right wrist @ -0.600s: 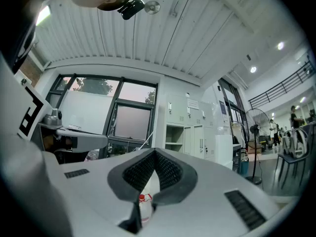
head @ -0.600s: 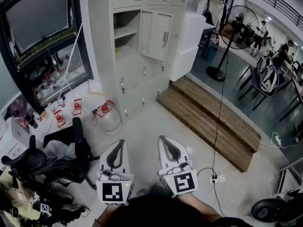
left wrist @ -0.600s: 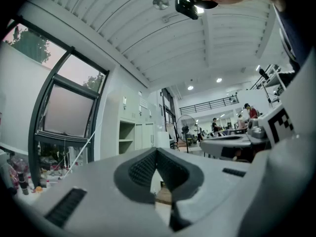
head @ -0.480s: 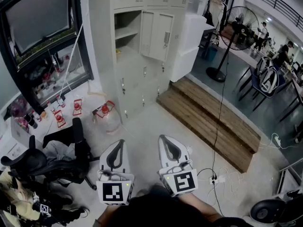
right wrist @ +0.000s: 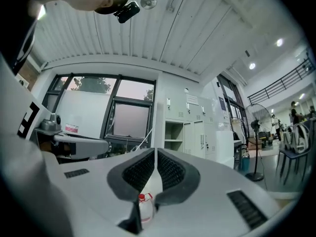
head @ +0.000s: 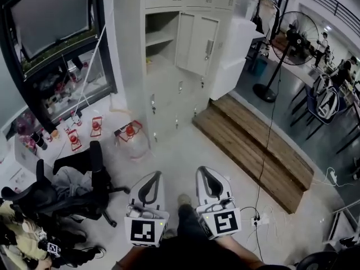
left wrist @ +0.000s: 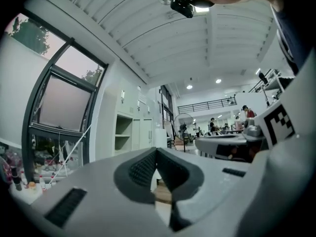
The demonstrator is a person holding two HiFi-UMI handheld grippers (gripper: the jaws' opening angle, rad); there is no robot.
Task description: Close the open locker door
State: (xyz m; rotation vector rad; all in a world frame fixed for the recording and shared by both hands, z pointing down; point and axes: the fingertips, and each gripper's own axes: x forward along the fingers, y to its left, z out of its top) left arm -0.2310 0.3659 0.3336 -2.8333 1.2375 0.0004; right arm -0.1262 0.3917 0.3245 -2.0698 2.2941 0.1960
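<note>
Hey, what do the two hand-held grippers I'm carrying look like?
Both are light grey plastic. The left hand-held gripper and the right hand-held gripper each taper to two curved jaws lined with black textured pads. At the back, each carries a white cube printed with black square markers.

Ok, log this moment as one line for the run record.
stance: standing back from lockers | locker door: open | left hand-held gripper: shut, empty | right hand-held gripper: shut, empty | contact: none
</note>
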